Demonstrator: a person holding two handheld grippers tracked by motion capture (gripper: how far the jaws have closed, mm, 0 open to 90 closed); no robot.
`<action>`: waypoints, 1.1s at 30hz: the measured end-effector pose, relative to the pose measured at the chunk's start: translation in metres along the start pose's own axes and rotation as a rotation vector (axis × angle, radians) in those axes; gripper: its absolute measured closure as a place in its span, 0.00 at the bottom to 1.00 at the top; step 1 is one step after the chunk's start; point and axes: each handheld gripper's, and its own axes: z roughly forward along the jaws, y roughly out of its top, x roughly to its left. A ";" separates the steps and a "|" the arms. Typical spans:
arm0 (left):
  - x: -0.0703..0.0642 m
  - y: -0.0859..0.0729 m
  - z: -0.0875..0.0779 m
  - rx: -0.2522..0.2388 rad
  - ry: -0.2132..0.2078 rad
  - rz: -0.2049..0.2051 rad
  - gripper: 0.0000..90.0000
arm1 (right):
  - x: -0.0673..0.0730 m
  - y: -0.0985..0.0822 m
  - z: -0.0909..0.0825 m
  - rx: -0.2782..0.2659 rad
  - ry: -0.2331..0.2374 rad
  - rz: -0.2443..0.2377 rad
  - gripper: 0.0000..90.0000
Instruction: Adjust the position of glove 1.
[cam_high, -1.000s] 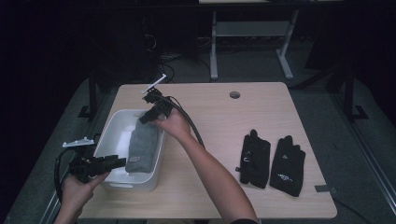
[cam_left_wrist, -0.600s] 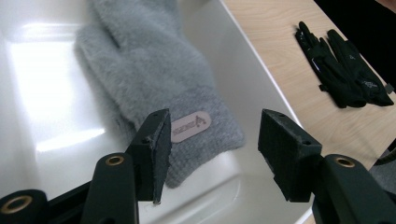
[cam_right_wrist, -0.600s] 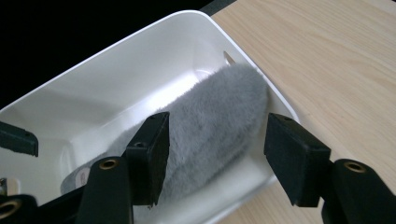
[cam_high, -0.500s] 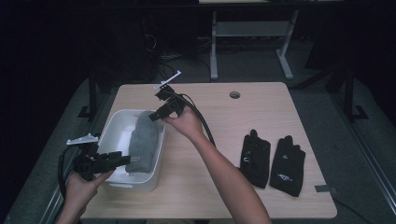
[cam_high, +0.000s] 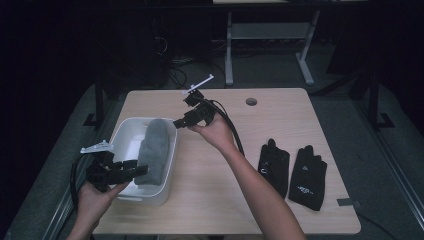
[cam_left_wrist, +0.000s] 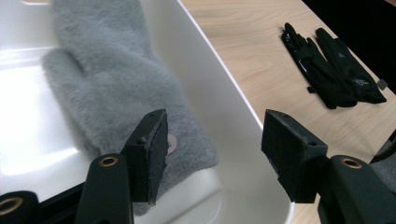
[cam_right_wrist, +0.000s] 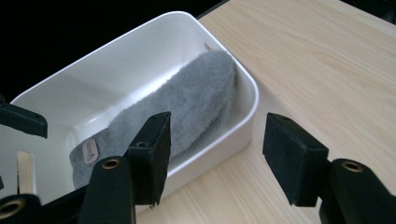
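Mitten (cam_high: 152, 149), grey and fluffy, lies in the white tub (cam_high: 169, 165) at near left: light, soft, best pinched at its cuff. Left gripper (cam_high: 137, 168), jaws just opening, and right gripper (cam_high: 179, 123) farther off both gape empty.

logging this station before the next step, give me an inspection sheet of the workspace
surface: light wood table with a round hole near the far edge
job's things: grey furry mitten lying inside the white tub
clutter: pair of black gloves side by side on the table's right part
grippers: left tool open at the tub's near end, jaws just been opening, nothing between them; right tool open above the tub's far corner, empty
cables: black cable trailing from the right tool
surroundings: dark room, grey stand behind the table
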 end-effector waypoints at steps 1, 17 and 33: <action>-0.002 0.001 0.001 0.002 -0.001 0.003 0.45 | -0.001 -0.001 -0.002 -0.003 -0.001 0.001 0.46; -0.036 0.016 0.022 0.009 -0.044 0.075 0.43 | -0.026 -0.039 -0.048 -0.041 -0.043 0.043 0.45; -0.078 0.031 0.058 0.025 -0.119 0.137 0.40 | -0.057 -0.087 -0.096 -0.066 -0.097 0.121 0.41</action>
